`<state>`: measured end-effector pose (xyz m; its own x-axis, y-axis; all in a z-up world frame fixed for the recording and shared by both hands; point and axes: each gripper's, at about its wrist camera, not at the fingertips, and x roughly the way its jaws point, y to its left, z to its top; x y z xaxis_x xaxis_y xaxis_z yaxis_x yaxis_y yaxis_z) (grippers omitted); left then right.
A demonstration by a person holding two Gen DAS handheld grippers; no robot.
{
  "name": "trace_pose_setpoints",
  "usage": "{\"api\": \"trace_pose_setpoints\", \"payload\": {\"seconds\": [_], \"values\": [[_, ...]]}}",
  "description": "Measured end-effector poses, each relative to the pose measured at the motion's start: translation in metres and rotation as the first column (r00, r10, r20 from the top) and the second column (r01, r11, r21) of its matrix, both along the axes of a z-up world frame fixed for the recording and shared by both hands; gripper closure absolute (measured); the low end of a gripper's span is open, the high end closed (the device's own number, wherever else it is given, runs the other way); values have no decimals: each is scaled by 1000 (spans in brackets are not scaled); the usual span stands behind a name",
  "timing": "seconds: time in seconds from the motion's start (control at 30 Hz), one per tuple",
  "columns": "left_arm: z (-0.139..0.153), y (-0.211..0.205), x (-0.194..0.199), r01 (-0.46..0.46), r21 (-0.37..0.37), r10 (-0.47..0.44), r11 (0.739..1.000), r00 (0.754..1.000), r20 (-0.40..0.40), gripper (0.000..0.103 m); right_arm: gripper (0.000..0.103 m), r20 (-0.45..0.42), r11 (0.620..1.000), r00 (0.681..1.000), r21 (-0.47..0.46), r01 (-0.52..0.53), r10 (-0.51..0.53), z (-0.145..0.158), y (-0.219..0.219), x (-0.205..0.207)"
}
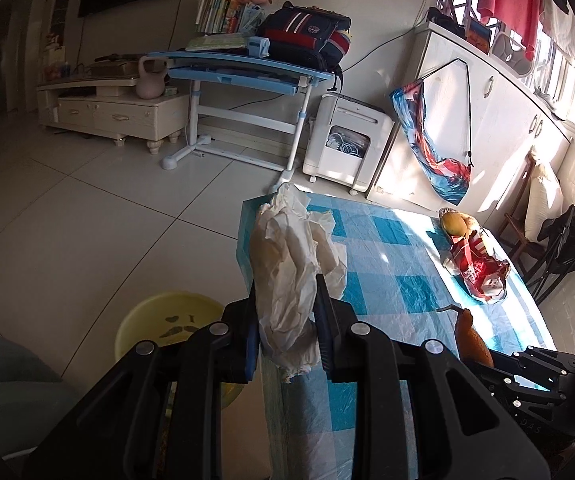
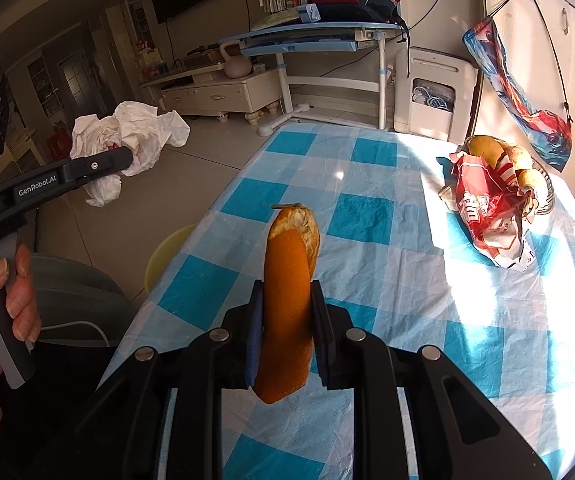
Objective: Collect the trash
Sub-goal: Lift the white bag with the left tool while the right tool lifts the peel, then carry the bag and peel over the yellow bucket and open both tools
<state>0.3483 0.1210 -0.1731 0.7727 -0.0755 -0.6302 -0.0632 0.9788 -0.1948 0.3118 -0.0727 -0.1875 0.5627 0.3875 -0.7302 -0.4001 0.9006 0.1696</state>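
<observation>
The left gripper (image 1: 287, 320) pinches crumpled tissue (image 1: 291, 264) beside the checked table (image 2: 367, 208). The right gripper (image 2: 287, 320) clamps an orange peel (image 2: 287, 300) above it.

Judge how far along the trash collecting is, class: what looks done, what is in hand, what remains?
Done: nothing visibly binned yet. In hand: the left gripper is shut on crumpled tissue; the right gripper is shut on orange peel. Left: both pieces still need dropping, and the red wrapper still lies on the checked tablecloth.

Crumpled matt paper (image 1: 291, 276) — glossy plastic tablecloth (image 2: 367, 216), shiny floor tiles (image 1: 87, 216)
</observation>
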Motion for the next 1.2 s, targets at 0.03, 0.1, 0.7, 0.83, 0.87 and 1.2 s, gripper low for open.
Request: {"api": "trace_pose_setpoints", "payload": {"seconds": [0.03, 0.1, 0.7, 0.83, 0.87, 1.2], "values": [[-4, 3, 1, -13, -2, 13, 1000, 1000, -11, 80, 80, 2, 1000, 1000, 2, -1, 1, 0, 0, -1], [-16, 11, 5, -39, -23, 38, 999, 998, -43, 80, 80, 2, 1000, 1000, 5, -2, 2, 0, 1, -1], [-44, 89, 40, -276, -143, 237, 950, 941, -241, 42, 80, 13, 999, 999, -10, -36, 36, -2, 12, -2], [22, 64, 4, -206, -67, 207, 976, 978, 2, 9, 80, 44, 998, 997, -6, -56, 56, -1, 20, -7], [30, 61, -2, -205, -45, 207, 978, 977, 46, 8, 80, 55, 998, 996, -4, -64, 64, 0, 22, -9], [61, 84, -12, -222, -178, 244, 958, 963, 113, 8, 80, 159, 987, 976, 27, -156, 150, 25, 70, -16]]}}
